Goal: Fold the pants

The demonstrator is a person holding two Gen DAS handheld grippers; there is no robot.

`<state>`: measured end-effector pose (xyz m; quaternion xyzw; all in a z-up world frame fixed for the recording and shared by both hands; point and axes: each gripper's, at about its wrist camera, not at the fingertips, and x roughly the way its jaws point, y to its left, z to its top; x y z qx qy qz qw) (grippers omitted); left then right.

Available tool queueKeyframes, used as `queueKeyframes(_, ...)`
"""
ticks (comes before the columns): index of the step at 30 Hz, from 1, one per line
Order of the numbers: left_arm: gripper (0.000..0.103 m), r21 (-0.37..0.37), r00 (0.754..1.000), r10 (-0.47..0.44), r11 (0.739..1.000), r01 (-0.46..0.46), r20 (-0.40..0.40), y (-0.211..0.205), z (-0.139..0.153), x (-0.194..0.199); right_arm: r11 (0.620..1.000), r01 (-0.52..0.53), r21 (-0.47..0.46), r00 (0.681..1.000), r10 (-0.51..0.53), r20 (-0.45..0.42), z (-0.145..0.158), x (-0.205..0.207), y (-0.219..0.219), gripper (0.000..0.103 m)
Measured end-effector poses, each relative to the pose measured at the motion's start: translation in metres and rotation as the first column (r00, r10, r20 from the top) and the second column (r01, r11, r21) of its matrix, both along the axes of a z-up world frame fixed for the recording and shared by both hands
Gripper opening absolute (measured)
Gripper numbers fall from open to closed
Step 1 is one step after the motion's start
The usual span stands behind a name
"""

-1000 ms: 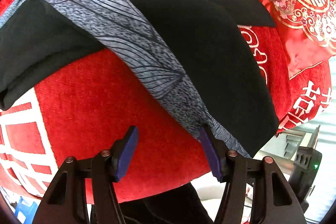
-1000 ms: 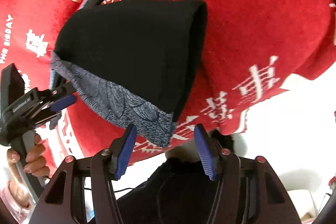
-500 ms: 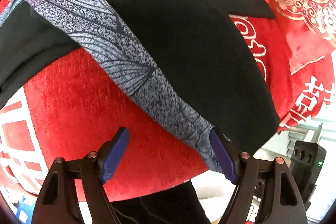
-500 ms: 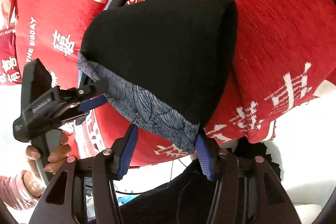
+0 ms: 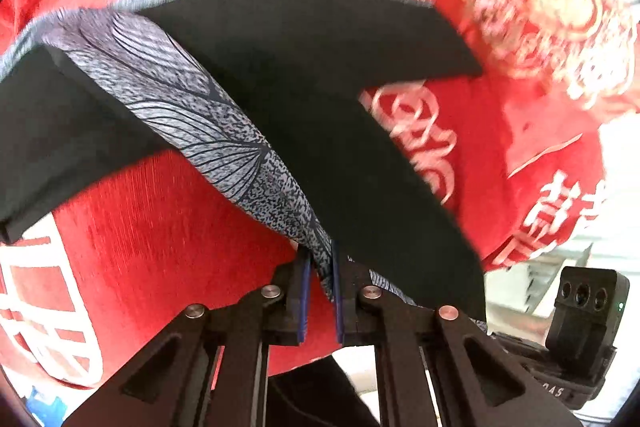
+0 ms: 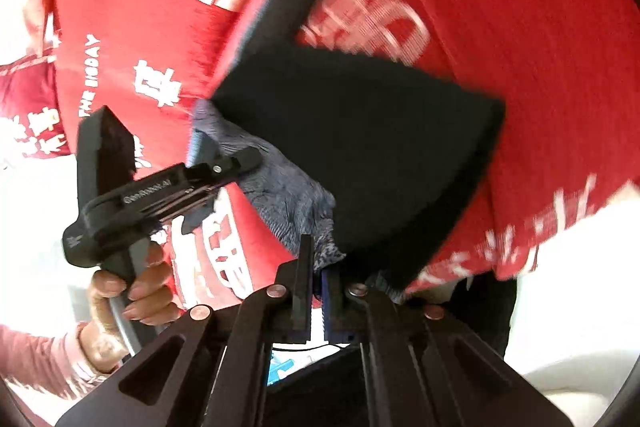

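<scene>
Both pairs of tongs have snapped together since a second ago, when they stood wide apart at the band of the pants, and the cloth now lifts off the cover where it lay flat before.

Largest in view, the red cover (image 5: 152, 227) with white lettering spreads under everything; whether it lies on a bed or a table cannot be told. On it, at the upper right of the left wrist view, sits a red cushion (image 5: 544, 7) with a gold pattern, blurred.

Across the cover lie the black pants (image 5: 320, 75), their inner side turned out along one edge as a grey patterned band (image 5: 208, 131). That band runs down to the left tongs (image 5: 320, 283), which are clamped on it, blue pads pressing the cloth from both sides. The black cloth hangs off to the right of them.

Over in the right wrist view the pants (image 6: 360, 147) rise in a dark peak, and the crumpled grey band (image 6: 296, 203) drops into the right tongs (image 6: 318, 287), clamped on its corner. To the left the other tongs (image 6: 224, 167) bite the same band, held by a hand (image 6: 128, 291) in a pink sleeve (image 6: 36, 359).

A small black camera box (image 5: 584, 307) with a green light sits at the lower right of the left wrist view.
</scene>
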<state>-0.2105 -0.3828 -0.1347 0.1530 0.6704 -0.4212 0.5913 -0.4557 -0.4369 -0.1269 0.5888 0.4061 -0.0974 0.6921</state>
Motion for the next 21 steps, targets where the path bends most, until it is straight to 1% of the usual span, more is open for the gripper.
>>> queueKeyframes(3, 0.01, -0.041, 1.0, 0.022, 0.999, -0.022, 0.0, -0.019, 0.015, 0.012, 0.999, -0.016, -0.041, 0.999, 0.018, 0.033, 0.024, 0.013, -0.025, 0.003)
queueKeyframes(7, 0.01, -0.079, 0.998, 0.063, 0.995, -0.064, -0.013, -0.044, 0.025, 0.038, 0.994, -0.031, -0.102, 0.998, 0.037, 0.058, 0.05, 0.035, -0.072, 0.003)
queueKeyframes(12, 0.01, -0.117, 0.995, 0.093, 0.989, -0.089, 0.026, -0.086, 0.026, 0.062, 0.977, -0.069, -0.202, 0.997, 0.076, 0.027, 0.065, 0.074, -0.135, 0.003)
queueKeyframes(14, 0.011, -0.13, 0.993, 0.108, 0.986, -0.102, 0.042, -0.1, 0.024, 0.07, 0.972, -0.074, -0.224, 0.996, 0.081, 0.022, 0.068, 0.094, -0.164, 0.003)
queueKeyframes(17, 0.011, -0.14, 0.988, 0.138, 0.982, -0.127, 0.067, -0.12, 0.018, 0.086, 0.962, -0.099, -0.256, 0.995, 0.099, -0.01, 0.062, 0.129, -0.196, 0.003)
queueKeyframes(19, 0.011, -0.14, 0.985, 0.145, 0.981, -0.132, 0.09, -0.132, 0.012, 0.095, 0.942, -0.148, -0.303, 0.989, 0.139, -0.053, 0.055, 0.153, -0.212, 0.003)
queueKeyframes(21, 0.011, -0.127, 0.982, 0.141, 0.984, -0.126, 0.123, -0.141, 0.005, 0.101, 0.909, -0.219, -0.354, 0.975, 0.192, -0.11, 0.049, 0.177, -0.223, 0.004)
